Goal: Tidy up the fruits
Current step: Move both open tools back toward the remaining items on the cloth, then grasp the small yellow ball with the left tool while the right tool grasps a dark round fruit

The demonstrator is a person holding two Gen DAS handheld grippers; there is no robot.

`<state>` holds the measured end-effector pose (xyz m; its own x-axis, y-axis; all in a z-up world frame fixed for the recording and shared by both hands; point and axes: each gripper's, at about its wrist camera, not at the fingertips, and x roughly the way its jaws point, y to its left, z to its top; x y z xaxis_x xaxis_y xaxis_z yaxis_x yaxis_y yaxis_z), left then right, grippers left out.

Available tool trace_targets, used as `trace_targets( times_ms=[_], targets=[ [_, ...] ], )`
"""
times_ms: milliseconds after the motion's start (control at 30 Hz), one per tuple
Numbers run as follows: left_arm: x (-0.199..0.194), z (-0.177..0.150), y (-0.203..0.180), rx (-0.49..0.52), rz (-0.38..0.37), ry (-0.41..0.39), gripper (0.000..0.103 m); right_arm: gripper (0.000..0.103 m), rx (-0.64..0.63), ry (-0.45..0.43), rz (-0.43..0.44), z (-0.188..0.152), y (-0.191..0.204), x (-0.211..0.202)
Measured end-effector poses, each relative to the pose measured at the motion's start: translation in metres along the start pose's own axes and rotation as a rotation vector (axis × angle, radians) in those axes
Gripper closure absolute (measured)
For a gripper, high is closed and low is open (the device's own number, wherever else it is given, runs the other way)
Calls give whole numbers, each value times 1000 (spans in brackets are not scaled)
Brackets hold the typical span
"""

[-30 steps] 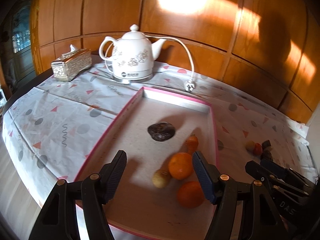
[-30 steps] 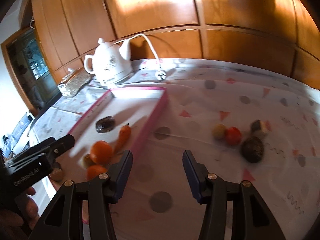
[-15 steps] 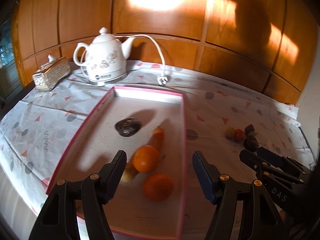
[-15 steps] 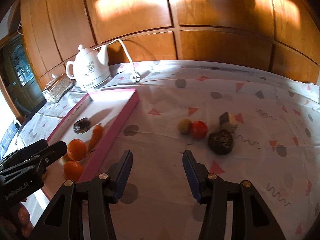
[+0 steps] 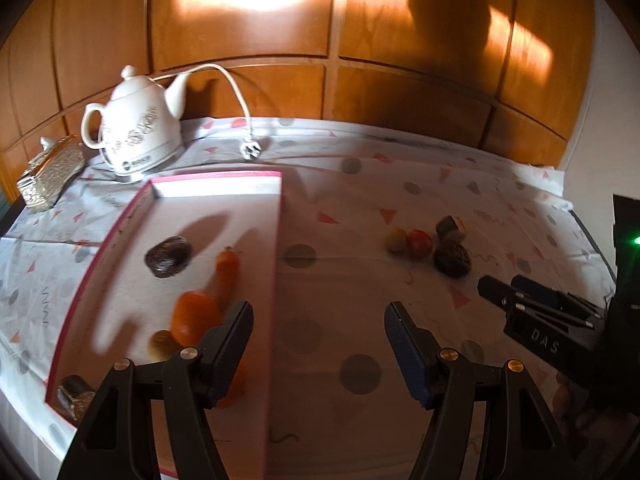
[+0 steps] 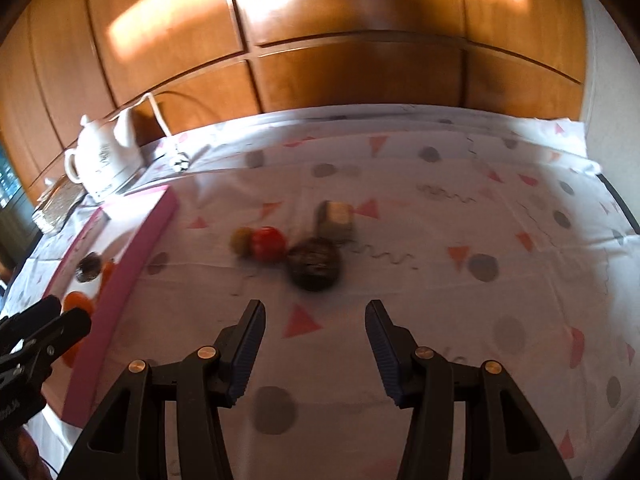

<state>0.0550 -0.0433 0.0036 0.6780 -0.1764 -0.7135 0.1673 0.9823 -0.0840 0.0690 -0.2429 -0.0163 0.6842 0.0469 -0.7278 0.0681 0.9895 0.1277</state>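
Note:
A pink-rimmed tray [image 5: 277, 240] holds an orange [image 5: 194, 316], a carrot [image 5: 227, 270], a dark round fruit [image 5: 168, 256] and a small brownish fruit [image 5: 162, 344]. On the cloth to its right lie a yellow-green fruit [image 6: 241, 239], a red tomato [image 6: 269, 243], a dark round fruit [image 6: 314, 263] and a cut piece [image 6: 336, 220]. My left gripper [image 5: 318, 334] is open and empty over the tray's right rim. My right gripper [image 6: 316, 330] is open and empty, just short of the dark fruit.
A white electric kettle [image 5: 136, 136] with cord and plug [image 5: 251, 151] stands behind the tray. A silver tissue box [image 5: 50, 174] sits at the far left. Wooden wall panels back the table. The table's right edge [image 6: 616, 204] is close.
Both grippers have swung to the right. The loose fruits on the cloth now sit nearer the right gripper. Both stayed open.

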Motion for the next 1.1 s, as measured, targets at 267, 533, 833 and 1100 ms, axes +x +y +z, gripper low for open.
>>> trace_targets(
  times_ms=[267, 533, 833, 1100],
  targets=[
    [15, -1, -11, 25, -7, 37, 34, 50, -14, 4, 1, 4, -6, 9],
    [47, 29, -22, -8, -42, 71, 57, 50, 1, 17, 8, 1, -13, 15],
    [96, 61, -45, -38, -125, 111, 66, 50, -12, 7, 7, 3, -20, 18],
    [137, 70, -49, -115, -149, 170, 66, 50, 4, 15, 27, 0, -25, 26]
  ],
)
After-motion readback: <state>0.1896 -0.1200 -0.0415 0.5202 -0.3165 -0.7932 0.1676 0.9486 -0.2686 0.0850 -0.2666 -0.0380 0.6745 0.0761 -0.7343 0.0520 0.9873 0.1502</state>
